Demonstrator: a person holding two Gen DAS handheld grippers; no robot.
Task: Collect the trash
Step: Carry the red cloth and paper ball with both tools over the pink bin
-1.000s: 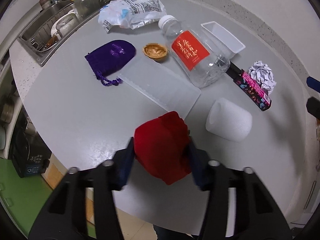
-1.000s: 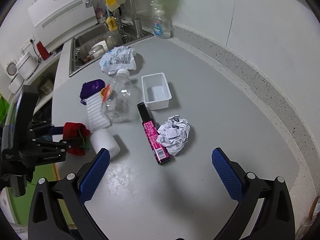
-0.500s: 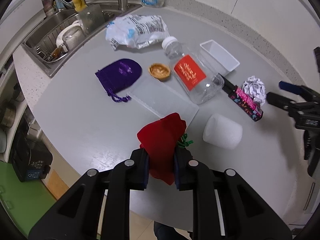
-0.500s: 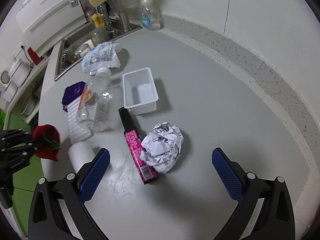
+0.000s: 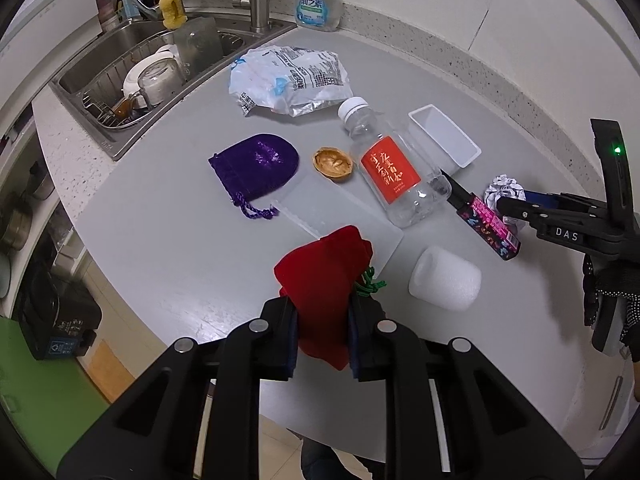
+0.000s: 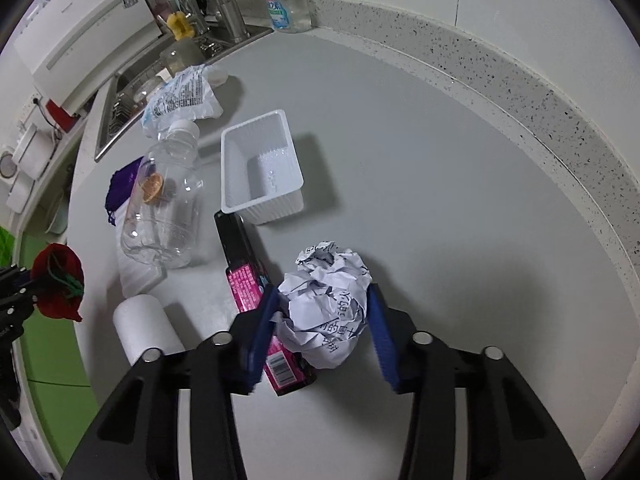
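**Left claw clamped on red pouch; right claw closing around paper ball**

Left claw [image 5: 322, 330]: pads pressed on both sides of red pouch [image 5: 324, 276], pouch bunched between them, lifted off the grey surface [image 5: 160, 240]. Green drawstring visible at pouch's right side. Right-wrist view shows the same pouch at far left edge [image 6: 56, 280], hanging clear of the surface edge, green floor behind it.

Right claw [image 6: 322, 320]: jaws closing, crumpled paper ball [image 6: 328, 300] between the blue pads; left pad touches the paper, right pad just beside it, contact unclear. Ball sits on the surface. Left-wrist view shows only a sliver of the ball [image 5: 505, 192], mostly hidden by the right claw.

Landmark = clear bottle [image 5: 388, 172], lying on its side. Red label seen only in left-wrist view; right-wrist view looks through its bare side. Pink-black box [image 6: 248, 276] just right of bottle, touching paper ball. White tray [image 6: 260, 164] beyond the box. Foam roll [image 5: 444, 280] nearer than bottle. Walnut shell [image 5: 333, 162] just left of bottle, purple pouch [image 5: 256, 168] further left. Crumpled foil bag [image 5: 292, 80] behind bottle's cap. Clear flat sheet [image 5: 340, 216] lies under the bottle's near side.
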